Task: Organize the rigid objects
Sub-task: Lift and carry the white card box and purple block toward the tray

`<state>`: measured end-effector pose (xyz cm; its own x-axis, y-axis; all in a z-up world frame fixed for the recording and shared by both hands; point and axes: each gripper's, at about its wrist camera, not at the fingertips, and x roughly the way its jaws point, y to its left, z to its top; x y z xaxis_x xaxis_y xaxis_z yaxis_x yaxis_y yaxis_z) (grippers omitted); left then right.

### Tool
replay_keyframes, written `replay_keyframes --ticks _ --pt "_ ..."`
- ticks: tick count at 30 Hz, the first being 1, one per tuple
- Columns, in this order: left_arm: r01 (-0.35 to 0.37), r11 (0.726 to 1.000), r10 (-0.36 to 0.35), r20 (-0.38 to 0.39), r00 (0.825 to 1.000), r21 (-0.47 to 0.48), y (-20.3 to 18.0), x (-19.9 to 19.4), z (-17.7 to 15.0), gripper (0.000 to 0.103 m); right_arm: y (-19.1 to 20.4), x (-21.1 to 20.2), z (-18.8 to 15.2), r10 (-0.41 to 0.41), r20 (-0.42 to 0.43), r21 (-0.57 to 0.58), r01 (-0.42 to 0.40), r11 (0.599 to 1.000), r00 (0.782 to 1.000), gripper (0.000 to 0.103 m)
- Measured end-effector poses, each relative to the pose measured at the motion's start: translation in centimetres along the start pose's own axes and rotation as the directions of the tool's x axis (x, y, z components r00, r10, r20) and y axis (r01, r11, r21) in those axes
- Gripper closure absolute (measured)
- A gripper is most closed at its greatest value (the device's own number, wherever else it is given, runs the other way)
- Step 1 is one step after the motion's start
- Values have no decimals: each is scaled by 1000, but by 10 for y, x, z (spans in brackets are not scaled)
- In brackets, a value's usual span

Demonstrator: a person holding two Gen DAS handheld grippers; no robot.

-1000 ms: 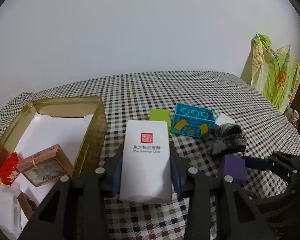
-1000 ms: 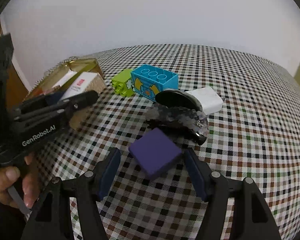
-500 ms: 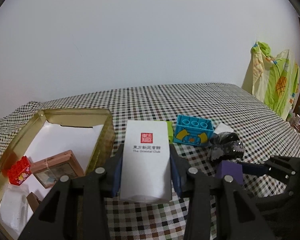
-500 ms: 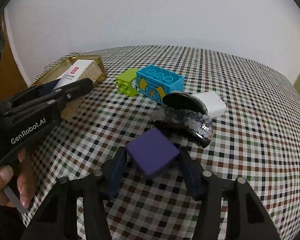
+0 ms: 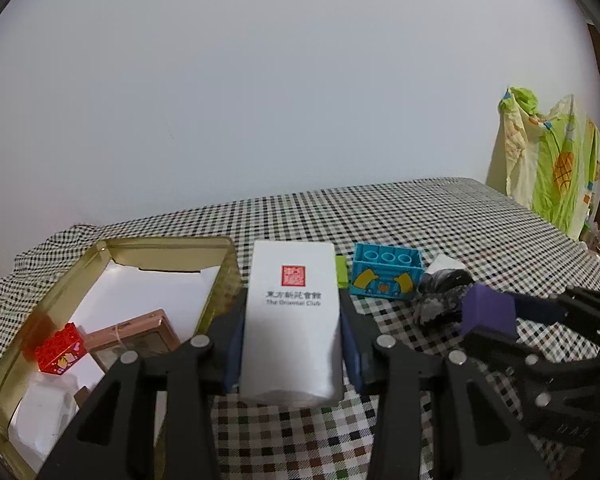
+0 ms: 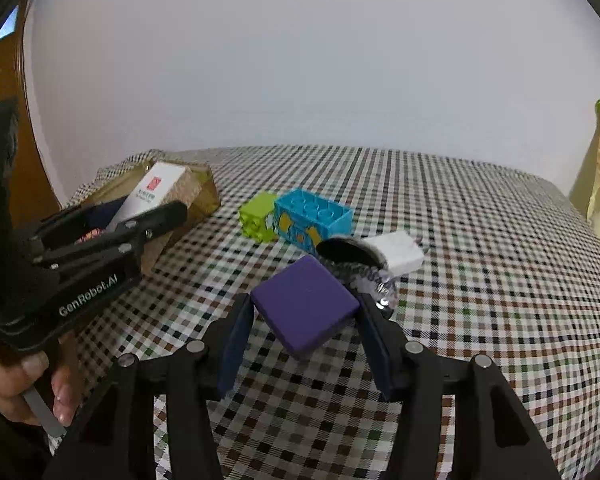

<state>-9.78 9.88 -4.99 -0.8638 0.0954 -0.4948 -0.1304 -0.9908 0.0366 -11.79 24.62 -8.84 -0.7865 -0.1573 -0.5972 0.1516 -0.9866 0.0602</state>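
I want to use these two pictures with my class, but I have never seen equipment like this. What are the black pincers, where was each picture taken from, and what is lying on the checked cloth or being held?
No robot here: a person holds a two-finger gripper in each hand, and a fisheye camera on each looks along its fingers. In the left camera's picture, the left gripper is clamped on a white box beside a gold tin holding a red block and a pink frame. In the right camera's picture, the right gripper grips a purple square block. On the checked tablecloth lie a blue brick, a green brick, a small white box and a dark sequined item.
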Motion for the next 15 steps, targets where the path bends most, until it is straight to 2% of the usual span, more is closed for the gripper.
replay_keyframes --ticks 8,15 --pt "-20 1000 20 37 999 -9 4 -9 -3 63 -13 -23 0 15 167 78 -29 997 986 48" --pt "-30 1000 30 75 997 -8 5 -18 -7 63 0 -33 3 -9 268 61 -7 998 963 47"
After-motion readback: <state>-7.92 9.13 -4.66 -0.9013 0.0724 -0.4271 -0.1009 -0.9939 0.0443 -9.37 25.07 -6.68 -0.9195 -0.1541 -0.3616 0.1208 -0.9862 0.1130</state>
